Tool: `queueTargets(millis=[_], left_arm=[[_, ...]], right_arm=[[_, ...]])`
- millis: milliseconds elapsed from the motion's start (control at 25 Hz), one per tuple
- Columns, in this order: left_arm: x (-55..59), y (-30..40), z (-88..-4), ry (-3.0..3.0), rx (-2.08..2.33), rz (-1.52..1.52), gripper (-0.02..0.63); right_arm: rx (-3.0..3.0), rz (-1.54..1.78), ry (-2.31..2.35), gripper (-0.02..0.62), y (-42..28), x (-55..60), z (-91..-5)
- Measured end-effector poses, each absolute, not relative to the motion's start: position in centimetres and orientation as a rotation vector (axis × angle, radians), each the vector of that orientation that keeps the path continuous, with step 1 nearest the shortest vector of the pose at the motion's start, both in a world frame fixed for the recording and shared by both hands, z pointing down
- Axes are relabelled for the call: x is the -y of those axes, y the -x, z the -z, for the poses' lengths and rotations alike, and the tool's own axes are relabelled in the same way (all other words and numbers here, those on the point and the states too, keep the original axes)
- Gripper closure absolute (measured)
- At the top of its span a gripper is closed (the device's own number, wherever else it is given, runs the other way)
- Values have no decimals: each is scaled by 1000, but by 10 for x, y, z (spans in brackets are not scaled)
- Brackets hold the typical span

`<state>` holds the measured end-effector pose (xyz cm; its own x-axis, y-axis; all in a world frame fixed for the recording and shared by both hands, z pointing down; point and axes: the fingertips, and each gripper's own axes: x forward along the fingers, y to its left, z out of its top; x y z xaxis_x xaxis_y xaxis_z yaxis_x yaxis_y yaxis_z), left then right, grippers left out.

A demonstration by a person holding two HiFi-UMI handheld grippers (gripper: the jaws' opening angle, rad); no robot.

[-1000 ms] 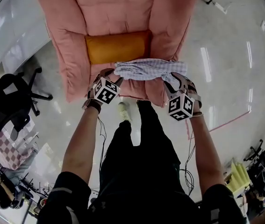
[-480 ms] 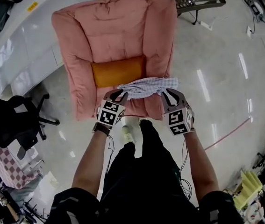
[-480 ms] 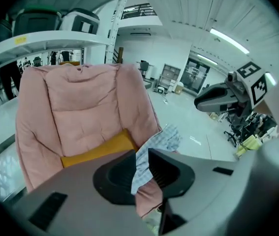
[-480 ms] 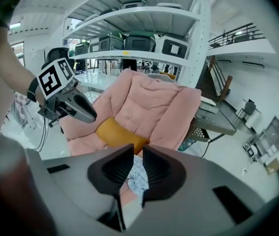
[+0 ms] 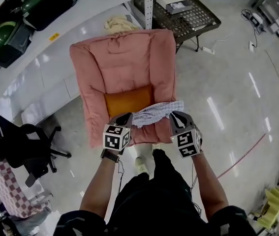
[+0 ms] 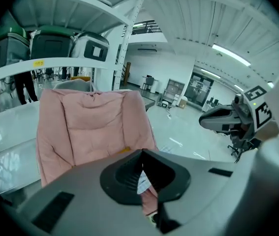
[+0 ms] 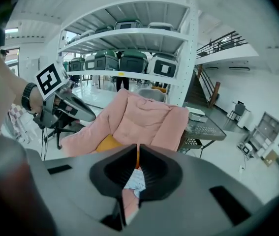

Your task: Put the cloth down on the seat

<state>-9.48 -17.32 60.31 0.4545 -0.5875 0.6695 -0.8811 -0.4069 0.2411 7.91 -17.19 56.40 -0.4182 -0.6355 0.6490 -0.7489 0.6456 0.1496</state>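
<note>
A pale checked cloth hangs stretched between my two grippers over the front edge of the pink armchair's seat, just in front of an orange cushion. My left gripper is shut on the cloth's left end, my right gripper on its right end. In the left gripper view the jaws meet, with cloth showing below them. In the right gripper view the jaws are likewise pinched together over the cloth, with the armchair beyond.
A black office chair stands on the floor at the left. White shelving with green bins runs behind the armchair. A black mesh table stands at the back right. The person's shoe is at the seat's front.
Both grippers have closed on the ends of the cloth, which lay on the seat's front edge. The head view has pulled back, so the armchair looks smaller and farther.
</note>
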Motion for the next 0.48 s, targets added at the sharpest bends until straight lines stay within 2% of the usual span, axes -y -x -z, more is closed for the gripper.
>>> queueTargets(millis=[240, 480], left_arm=[[158, 101, -540, -2164, 1247, -518, 600], [148, 104, -475, -2225, 1287, -411, 600]], right_arm=[[2318, -364, -1205, 586, -72, 168, -506], [2389, -308, -1277, 588, -63, 158, -449]])
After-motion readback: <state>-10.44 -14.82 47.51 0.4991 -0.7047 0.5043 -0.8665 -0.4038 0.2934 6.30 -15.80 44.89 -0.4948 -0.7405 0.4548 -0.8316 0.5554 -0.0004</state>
